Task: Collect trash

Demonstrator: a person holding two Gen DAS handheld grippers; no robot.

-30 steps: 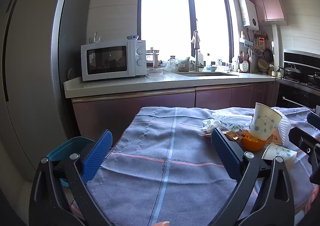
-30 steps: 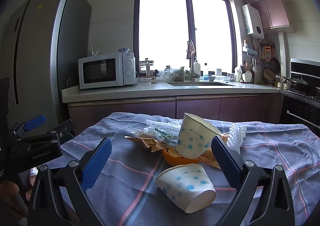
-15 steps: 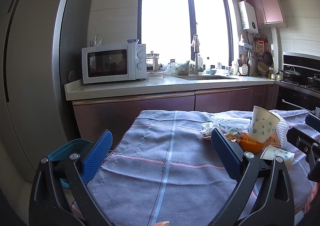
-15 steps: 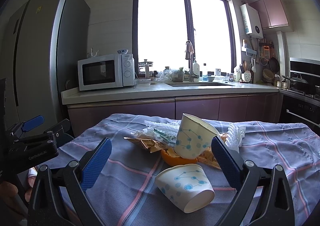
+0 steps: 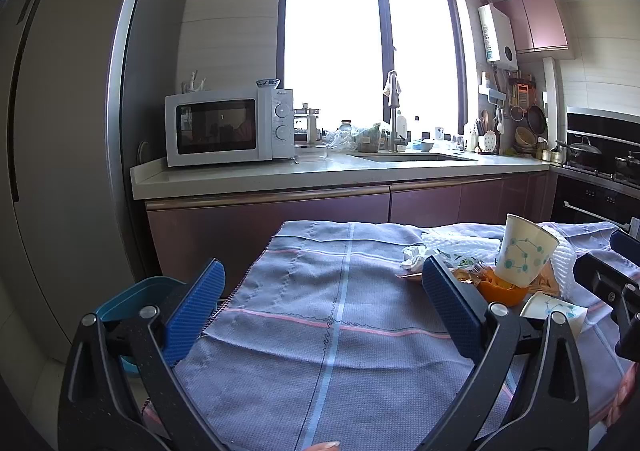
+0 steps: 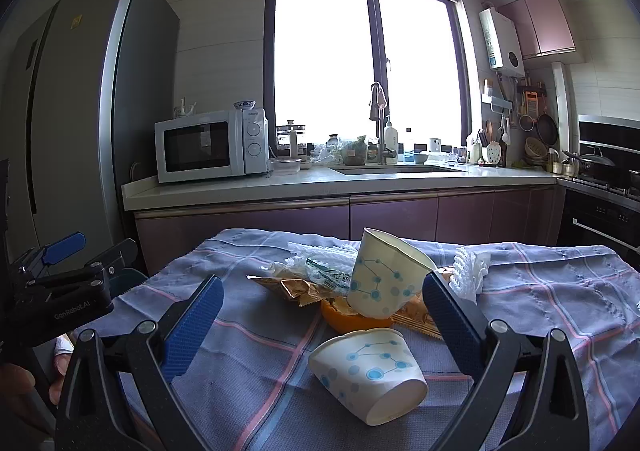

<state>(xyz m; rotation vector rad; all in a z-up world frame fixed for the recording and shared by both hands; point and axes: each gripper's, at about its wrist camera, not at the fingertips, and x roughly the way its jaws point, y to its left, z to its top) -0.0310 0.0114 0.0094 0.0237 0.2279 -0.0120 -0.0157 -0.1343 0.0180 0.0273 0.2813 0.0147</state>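
Observation:
A trash pile lies on a table with a grey-blue cloth (image 6: 560,291). A paper cup with blue dots (image 6: 368,361) lies on its side between the fingers of my open, empty right gripper (image 6: 320,323). A second cup (image 6: 384,275) leans tilted on an orange peel (image 6: 344,321), among snack wrappers (image 6: 296,287) and white foam netting (image 6: 470,271). My left gripper (image 5: 320,307) is open and empty above bare cloth; the pile shows to its right, with the tilted cup (image 5: 524,257) and peel (image 5: 500,291).
A teal bin (image 5: 132,295) stands on the floor left of the table. Behind are a counter with a microwave (image 5: 228,127), a sink, a tall fridge (image 5: 60,131) at left and a stove at right. The left gripper's body (image 6: 60,291) shows at left in the right wrist view.
Both cameras have tilted slightly; the pile sits a little lower in view. Nothing on the table has moved and both grippers stay open.

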